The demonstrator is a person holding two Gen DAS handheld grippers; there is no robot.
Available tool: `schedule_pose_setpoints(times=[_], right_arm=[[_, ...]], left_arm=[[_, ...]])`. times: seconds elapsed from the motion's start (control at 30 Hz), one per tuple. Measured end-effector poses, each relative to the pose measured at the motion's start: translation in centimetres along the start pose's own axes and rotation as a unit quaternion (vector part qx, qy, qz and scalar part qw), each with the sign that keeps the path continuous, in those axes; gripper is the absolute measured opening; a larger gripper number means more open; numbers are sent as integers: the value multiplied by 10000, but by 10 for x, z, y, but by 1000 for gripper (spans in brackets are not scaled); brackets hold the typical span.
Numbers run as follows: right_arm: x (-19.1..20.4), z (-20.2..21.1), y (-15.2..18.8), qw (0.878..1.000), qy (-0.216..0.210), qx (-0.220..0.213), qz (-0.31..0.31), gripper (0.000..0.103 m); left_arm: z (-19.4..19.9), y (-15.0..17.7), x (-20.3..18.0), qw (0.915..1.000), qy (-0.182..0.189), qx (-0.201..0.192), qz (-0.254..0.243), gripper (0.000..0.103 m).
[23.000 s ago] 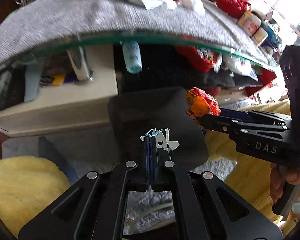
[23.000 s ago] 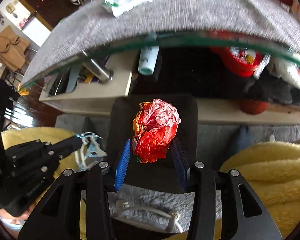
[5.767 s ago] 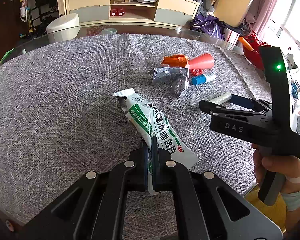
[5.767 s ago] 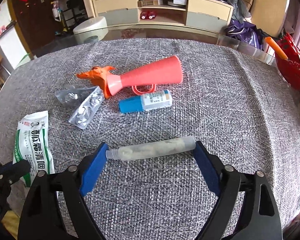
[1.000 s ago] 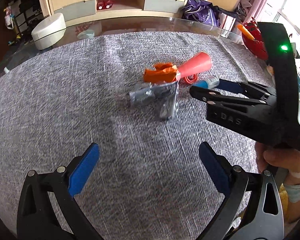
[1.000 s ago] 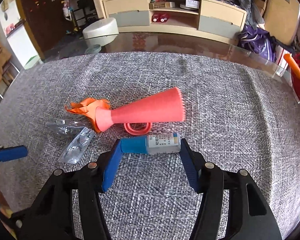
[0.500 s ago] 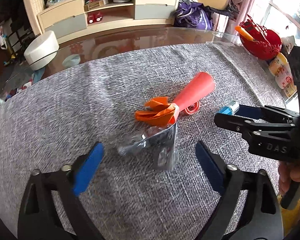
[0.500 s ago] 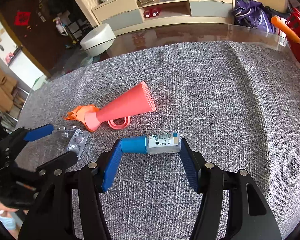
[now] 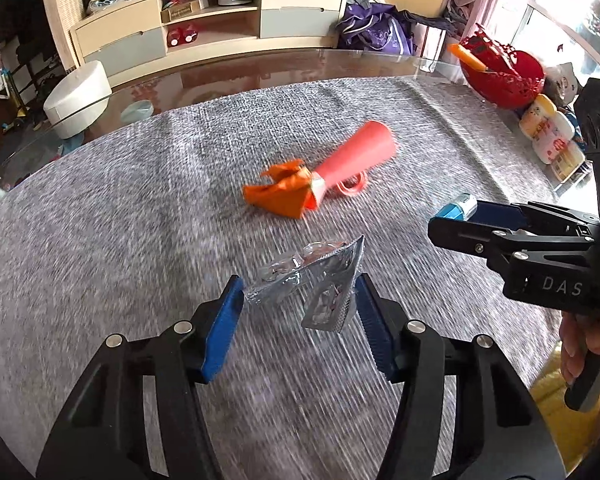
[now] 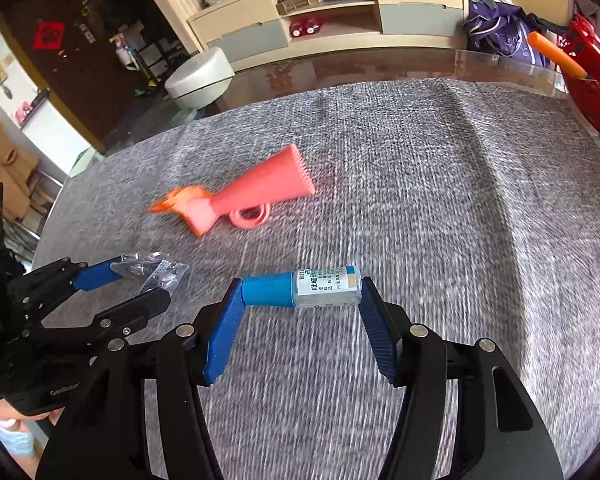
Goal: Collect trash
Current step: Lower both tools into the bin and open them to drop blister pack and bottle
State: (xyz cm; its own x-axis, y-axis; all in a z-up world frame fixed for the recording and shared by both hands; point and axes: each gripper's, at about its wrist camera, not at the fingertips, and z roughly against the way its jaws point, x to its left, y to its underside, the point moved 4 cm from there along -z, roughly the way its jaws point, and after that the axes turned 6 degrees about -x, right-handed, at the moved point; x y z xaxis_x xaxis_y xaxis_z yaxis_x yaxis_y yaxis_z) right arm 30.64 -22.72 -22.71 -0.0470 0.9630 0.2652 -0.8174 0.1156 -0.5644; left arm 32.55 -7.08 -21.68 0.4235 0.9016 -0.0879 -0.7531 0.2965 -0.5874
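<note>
Right claw [image 10: 302,294] | you are gripping the vial [image 10: 302,290] crosswise, cap pointing left | left claw [image 9: 298,298] | closing onto blister packs [image 9: 312,280].

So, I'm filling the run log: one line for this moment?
left gripper: closing on blister packs | right gripper: shut on small bottle | cone: on table

A small clear plastic bottle [image 10: 326,286] with a blue cap and a white printed label, crumpled silver foil blister packs [image 9: 312,276], a coral-pink plastic cone [image 9: 356,158] and a folded orange paper scrap [image 9: 280,196] lie over the desk's [image 9: 120,220] mottled grey woven cloth. Both black grippers carry ribbed blue pads [image 10: 222,336]. A glossy red openwork bowl [image 9: 500,76] sits at the desk's edge.
</note>
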Motion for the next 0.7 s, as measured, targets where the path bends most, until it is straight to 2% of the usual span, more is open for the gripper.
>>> schedule_pose_setpoints(times=[0.43,0.7], right_arm=[[21,87,46,9993,-17,-301,231,59],[34,128,98,9990,-35,-318,323,59]], left_arm=[[103,61,-20,9988,-52,-314,367,55],[150,116,-42,9980,13,-408,475,55]])
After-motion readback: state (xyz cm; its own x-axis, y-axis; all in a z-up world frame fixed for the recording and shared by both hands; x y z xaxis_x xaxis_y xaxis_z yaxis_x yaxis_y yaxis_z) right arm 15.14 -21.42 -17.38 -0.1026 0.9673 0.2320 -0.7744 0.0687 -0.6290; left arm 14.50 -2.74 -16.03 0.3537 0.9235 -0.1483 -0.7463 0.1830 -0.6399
